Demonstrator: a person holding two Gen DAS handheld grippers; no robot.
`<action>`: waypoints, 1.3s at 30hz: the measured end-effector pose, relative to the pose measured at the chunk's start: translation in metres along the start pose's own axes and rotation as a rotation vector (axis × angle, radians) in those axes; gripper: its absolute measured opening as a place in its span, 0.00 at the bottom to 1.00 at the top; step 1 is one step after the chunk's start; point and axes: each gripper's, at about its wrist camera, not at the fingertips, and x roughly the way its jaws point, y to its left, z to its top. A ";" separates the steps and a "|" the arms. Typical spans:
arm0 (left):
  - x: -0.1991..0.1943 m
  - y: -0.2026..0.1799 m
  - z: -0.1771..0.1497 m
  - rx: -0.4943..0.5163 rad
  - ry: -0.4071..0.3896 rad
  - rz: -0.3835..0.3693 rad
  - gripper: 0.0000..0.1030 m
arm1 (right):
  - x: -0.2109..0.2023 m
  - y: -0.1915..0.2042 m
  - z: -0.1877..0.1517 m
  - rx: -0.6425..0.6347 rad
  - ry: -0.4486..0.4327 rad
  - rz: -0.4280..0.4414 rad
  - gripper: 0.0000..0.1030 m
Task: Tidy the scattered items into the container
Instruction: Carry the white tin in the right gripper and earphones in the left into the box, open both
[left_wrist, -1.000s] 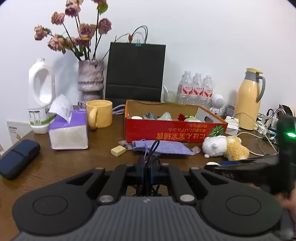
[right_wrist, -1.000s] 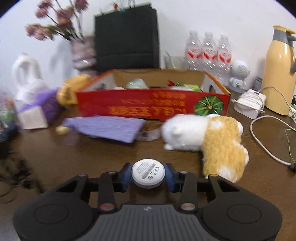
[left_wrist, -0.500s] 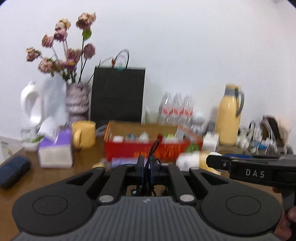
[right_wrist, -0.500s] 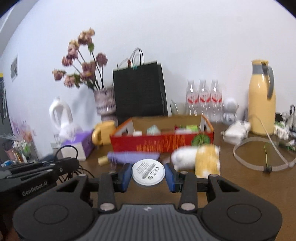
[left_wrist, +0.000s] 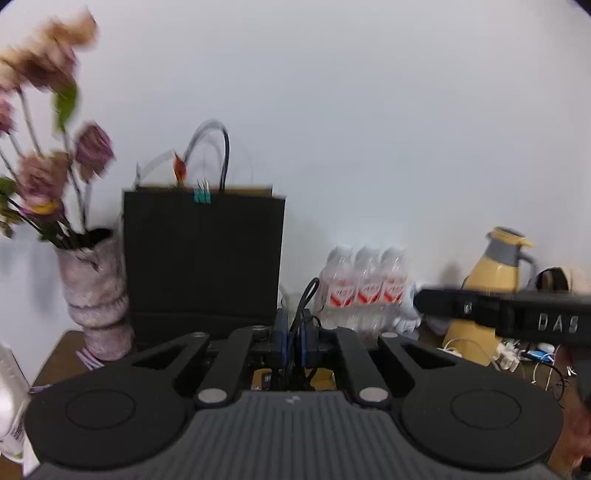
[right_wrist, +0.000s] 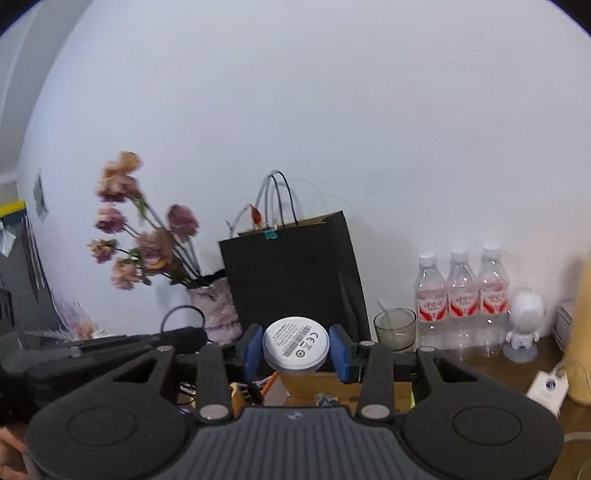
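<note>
right gripper (right_wrist: 296, 350) is clamping a smooth white round puck (right_wrist: 296, 344) edgewise, label face toward the camera, above the cardboard box (right_wrist: 343, 384); left gripper (left_wrist: 291, 334) is pinching a black cable (left_wrist: 304, 295).

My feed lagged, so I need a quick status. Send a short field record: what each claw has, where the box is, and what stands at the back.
left claw: shut on a black cable
right claw: shut on a round white puck, label side facing the camera
container: cardboard box just below and beyond the right claw, mostly hidden by it
backdrop: black paper bag, vase of dried flowers, three water bottles
image quality: left view blurred
</note>
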 end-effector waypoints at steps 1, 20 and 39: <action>0.017 0.004 0.005 -0.013 0.041 -0.005 0.07 | 0.014 -0.002 0.010 -0.010 0.015 -0.016 0.37; 0.262 0.036 -0.091 -0.284 0.428 -0.004 0.08 | 0.246 -0.123 -0.077 0.141 0.483 -0.178 0.37; 0.224 0.046 -0.061 -0.047 0.443 0.170 0.82 | 0.249 -0.118 -0.082 0.047 0.576 -0.336 0.60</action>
